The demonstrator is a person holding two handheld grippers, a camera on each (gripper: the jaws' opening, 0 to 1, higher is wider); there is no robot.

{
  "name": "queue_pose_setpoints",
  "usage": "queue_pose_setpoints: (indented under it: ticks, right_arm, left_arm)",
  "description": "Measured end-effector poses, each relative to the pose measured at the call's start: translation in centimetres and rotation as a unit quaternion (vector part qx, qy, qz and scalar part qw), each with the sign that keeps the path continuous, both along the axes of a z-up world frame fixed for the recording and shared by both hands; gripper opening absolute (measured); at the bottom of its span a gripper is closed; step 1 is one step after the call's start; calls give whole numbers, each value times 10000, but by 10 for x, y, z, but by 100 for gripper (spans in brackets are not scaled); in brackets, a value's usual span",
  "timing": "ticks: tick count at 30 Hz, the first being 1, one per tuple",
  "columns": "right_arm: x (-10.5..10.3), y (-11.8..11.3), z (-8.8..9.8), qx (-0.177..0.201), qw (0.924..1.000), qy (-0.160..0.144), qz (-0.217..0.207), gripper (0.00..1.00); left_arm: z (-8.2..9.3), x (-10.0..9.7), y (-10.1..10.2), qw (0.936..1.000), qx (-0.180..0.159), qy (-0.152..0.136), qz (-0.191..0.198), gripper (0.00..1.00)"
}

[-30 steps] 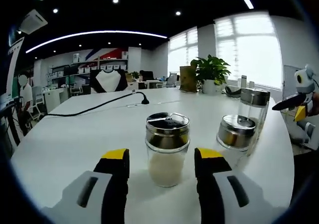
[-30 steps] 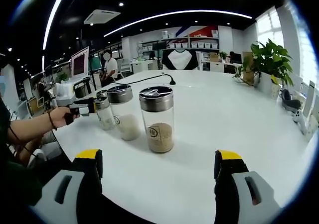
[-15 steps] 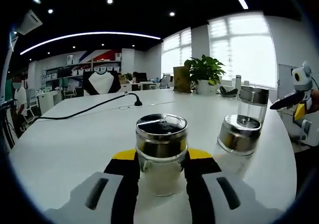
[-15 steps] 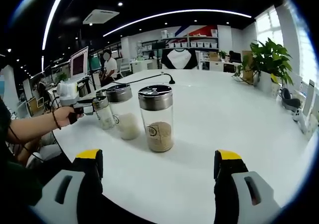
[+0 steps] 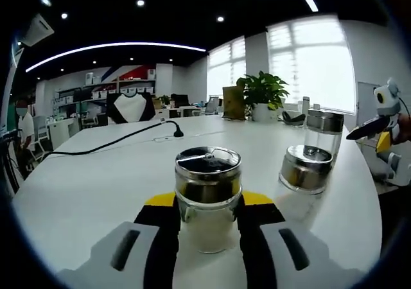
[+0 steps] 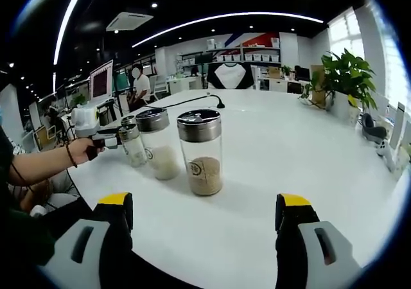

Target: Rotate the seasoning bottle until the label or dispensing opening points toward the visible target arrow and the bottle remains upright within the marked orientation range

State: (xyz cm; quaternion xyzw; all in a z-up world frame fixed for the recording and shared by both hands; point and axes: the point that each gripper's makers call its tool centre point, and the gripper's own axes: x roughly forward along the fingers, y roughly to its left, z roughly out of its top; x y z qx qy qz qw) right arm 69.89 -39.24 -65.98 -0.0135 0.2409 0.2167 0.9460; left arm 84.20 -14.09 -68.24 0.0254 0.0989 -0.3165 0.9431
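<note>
In the left gripper view a small glass seasoning bottle [image 5: 207,192] with a steel lid and white powder stands upright on the white table [image 5: 83,186]. My left gripper [image 5: 207,209] is shut on it, one yellow-tipped jaw on each side. Two more bottles [image 5: 306,173] stand to its right. In the right gripper view the same row shows: a small bottle [image 6: 133,145], a white-powder bottle [image 6: 158,144] and a tan-powder bottle [image 6: 201,152] with a round label facing the camera. The left gripper [image 6: 103,138], in a hand, holds the small bottle. My right gripper [image 6: 204,221] is open, short of the bottles.
A black cable [image 5: 122,138] with a plug runs across the far table. A potted plant [image 5: 262,96] stands at the back right edge. The person's arm [image 6: 38,164] reaches in from the left. Office desks and shelves lie beyond.
The left gripper went from open around the white-powder bottle to shut on it, and has held there since. The right gripper has stayed open and almost still.
</note>
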Motion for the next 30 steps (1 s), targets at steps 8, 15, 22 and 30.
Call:
queue_pose_setpoints:
  ticks: [8, 15, 22, 30]
  right_arm:
    - [-1, -1, -1, -3, 10000, 16, -14, 94]
    - [-1, 1, -1, 10, 10000, 14, 4, 94]
    - [-1, 2, -1, 7, 10000, 24, 15, 94]
    - [0, 2, 1, 5, 10000, 6, 8, 94]
  left_arm:
    - [1, -6, 2, 10000, -26, 4, 36, 36]
    - [1, -15, 6, 10000, -28, 23, 46, 36]
    - [1, -21, 14, 9999, -51, 11, 106, 36]
    - [0, -27, 22, 9999, -37, 30, 137, 36]
